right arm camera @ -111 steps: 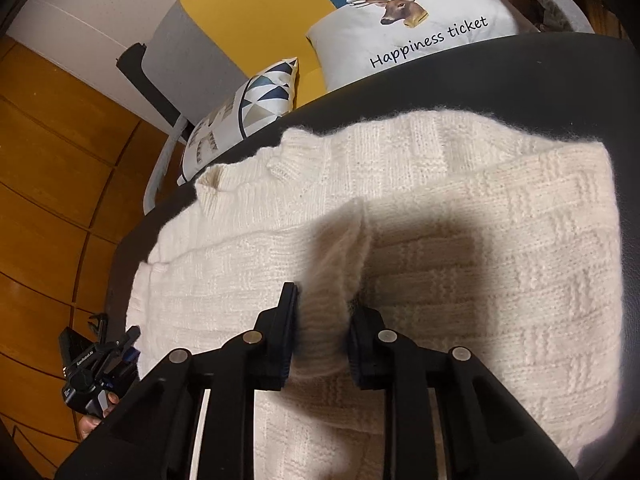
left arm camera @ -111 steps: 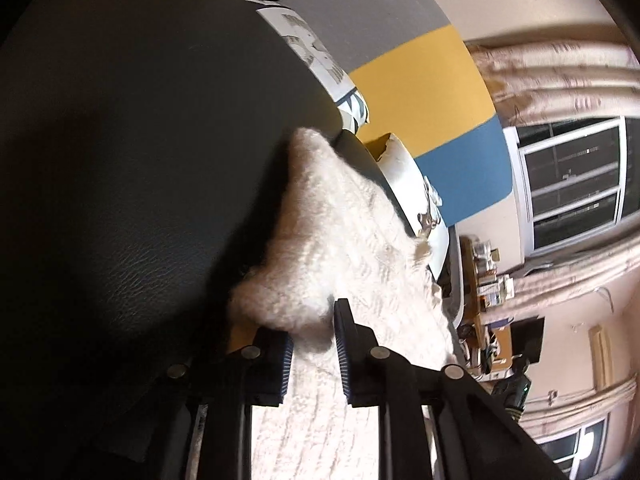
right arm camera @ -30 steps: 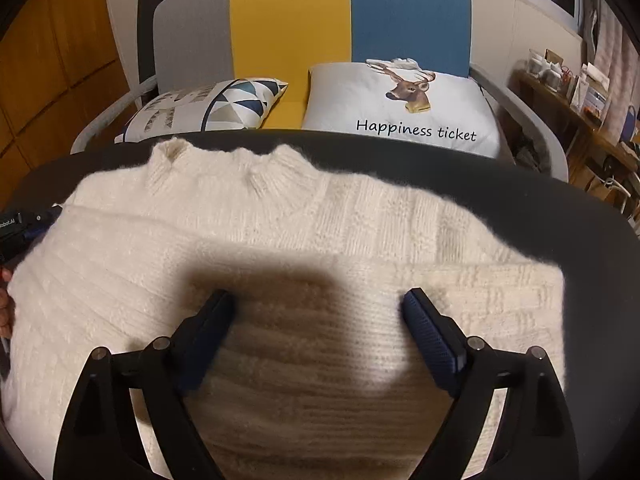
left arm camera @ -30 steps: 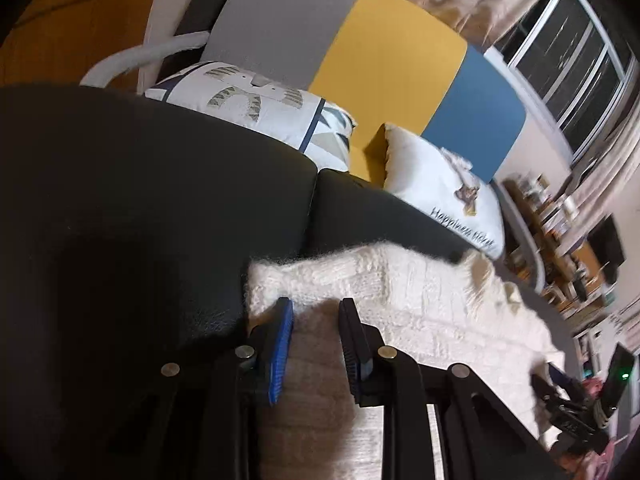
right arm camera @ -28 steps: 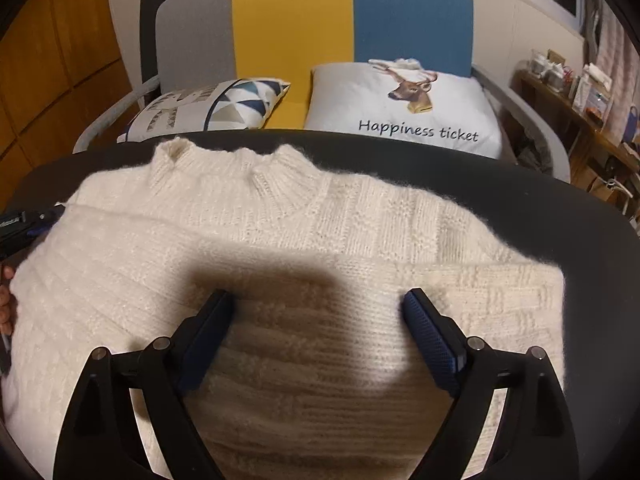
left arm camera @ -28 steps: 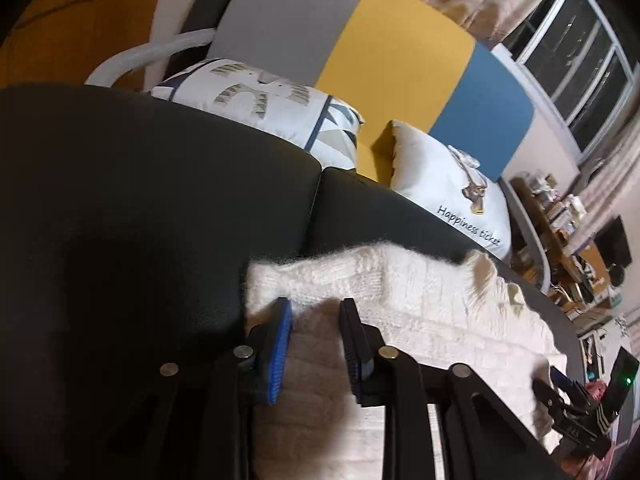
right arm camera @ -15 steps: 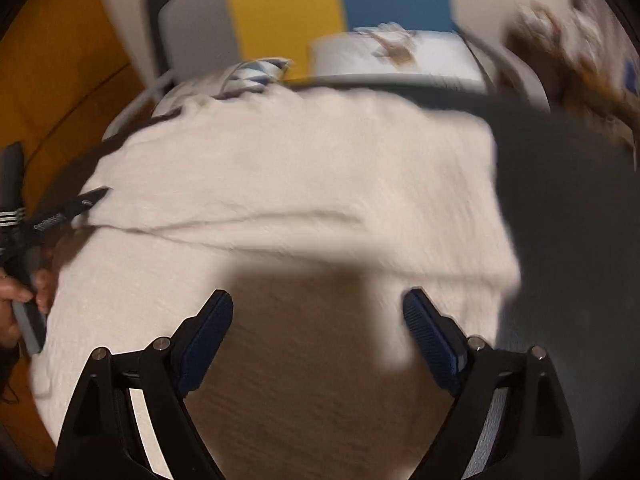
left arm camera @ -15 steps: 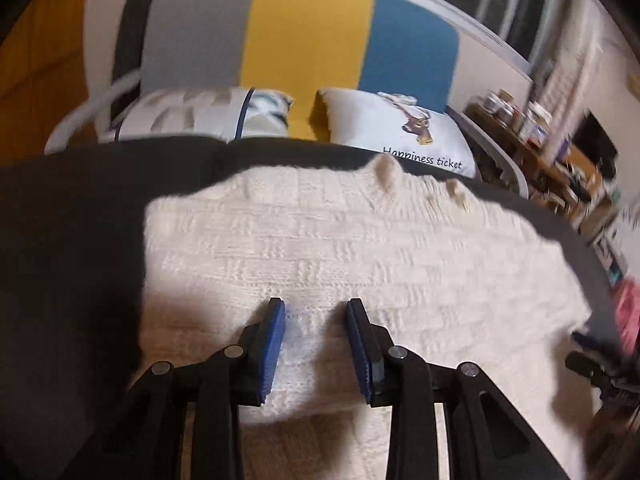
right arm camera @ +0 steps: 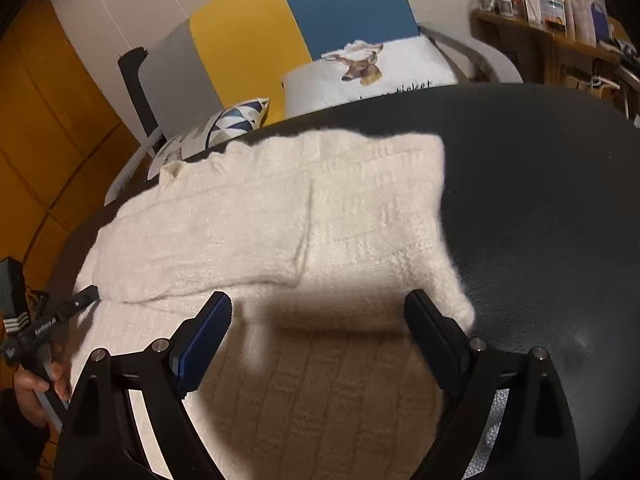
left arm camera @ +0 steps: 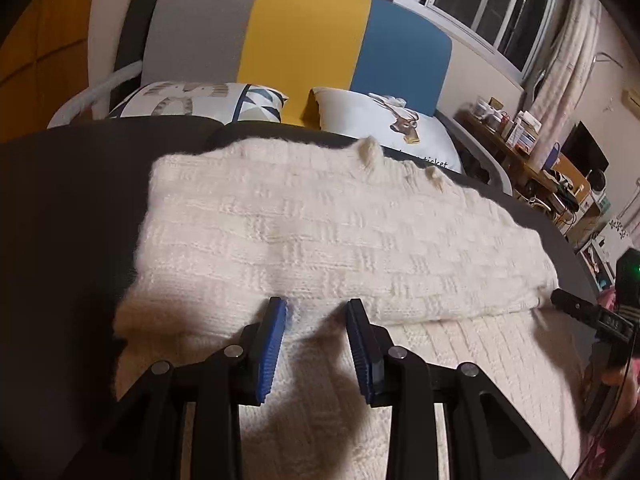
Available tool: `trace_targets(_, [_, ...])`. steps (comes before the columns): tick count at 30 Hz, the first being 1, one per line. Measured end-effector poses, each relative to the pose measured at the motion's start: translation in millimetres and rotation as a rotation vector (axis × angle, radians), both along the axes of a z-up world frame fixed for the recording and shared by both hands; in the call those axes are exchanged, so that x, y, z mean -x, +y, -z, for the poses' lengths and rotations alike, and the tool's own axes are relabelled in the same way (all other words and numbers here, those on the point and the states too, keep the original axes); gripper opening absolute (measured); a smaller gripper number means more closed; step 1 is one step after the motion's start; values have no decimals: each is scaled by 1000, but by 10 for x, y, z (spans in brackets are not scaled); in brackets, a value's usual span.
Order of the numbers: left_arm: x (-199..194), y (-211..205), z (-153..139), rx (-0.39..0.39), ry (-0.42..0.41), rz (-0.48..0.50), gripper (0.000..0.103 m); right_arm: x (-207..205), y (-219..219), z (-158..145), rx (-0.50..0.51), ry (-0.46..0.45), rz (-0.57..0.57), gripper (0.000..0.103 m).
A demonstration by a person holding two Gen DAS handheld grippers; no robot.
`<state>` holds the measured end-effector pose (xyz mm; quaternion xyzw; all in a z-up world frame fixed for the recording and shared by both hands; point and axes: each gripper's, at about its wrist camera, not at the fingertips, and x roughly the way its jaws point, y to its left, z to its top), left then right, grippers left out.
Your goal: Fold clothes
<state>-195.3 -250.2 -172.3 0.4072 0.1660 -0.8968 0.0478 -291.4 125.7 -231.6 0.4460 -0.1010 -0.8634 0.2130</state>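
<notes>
The cream sweater (left arm camera: 320, 240) lies flat on the dark desk (left arm camera: 72, 208), sleeves folded in. Left tongs (left arm camera: 316, 344) and right tongs (right arm camera: 318, 336) hover above its hem, both open and empty; grip both hem corners evenly before folding toward the collar.

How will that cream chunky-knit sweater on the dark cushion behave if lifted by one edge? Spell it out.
The cream chunky-knit sweater will probably droop: its folded sleeves already lie limp. The thick, fuzzy knit should grip the ridged blue pads rather than slip. A one-edge lift would likely undo the folds, since nothing pins the layers.
</notes>
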Motion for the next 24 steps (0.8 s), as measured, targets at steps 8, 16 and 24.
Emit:
trace_targets(8, [-103,92,-220,-140,77,64,32,-356,393,-136,155,13,71,91])
trace_targets(16, [743,1124,-449,-164,132,381,33,-106,778,172,726,-123,278,102])
trace_targets(24, [1403,2174,-3,-97,-13,605,32,131,717,242,816,-121,371,103])
